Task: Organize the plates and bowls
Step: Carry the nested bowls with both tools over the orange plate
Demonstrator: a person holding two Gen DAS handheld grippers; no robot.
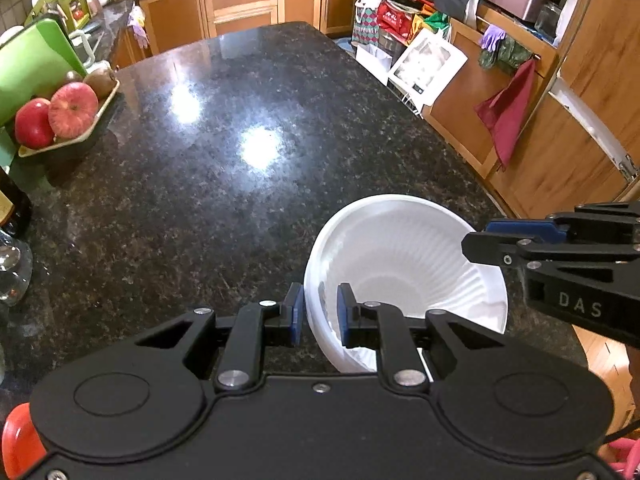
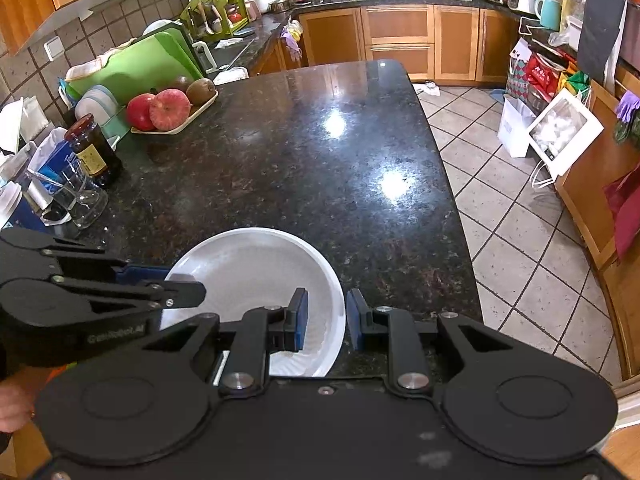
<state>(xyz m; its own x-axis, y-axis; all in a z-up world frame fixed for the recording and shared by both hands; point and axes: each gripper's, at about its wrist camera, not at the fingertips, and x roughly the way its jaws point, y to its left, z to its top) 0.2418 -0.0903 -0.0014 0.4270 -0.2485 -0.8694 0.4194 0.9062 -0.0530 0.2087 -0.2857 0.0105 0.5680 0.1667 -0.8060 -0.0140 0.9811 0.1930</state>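
**Two grippers hold one white bowl at the near edge of a dark worktop**

A white ribbed bowl (image 1: pixel 404 276) sits tilted at the near end of a black speckled stone worktop (image 1: pixel 224 160), close to its right-hand edge as the left wrist camera sees it. The bowl's opening faces up and toward the cameras.

The left gripper (image 1: pixel 318 312) has its jaws clamped on the bowl's near left rim: one blue pad lies outside the wall, the other inside. The right gripper (image 2: pixel 326 318) straddles the opposite rim in the same way, one pad inside the bowl and one outside. Its inner pad lies against the wall; whether the outer pad presses the rim cannot be told (a thin gap seems to show beside it). Each gripper also appears in the other's view, reaching in from the side over the bowl.

Far across the worktop, well apart from the bowl, a shallow tray (image 2: pixel 188 118) holds two red apples (image 2: pixel 160 110) and kiwis. Beside it stand green cutting boards (image 2: pixel 136 66), a dark jar with a red lid (image 2: pixel 94 152) and a clear glass (image 2: pixel 82 200). Wooden cabinets (image 2: pixel 400 36) line the background, and a pale tiled floor (image 2: pixel 516 216) runs along the right.
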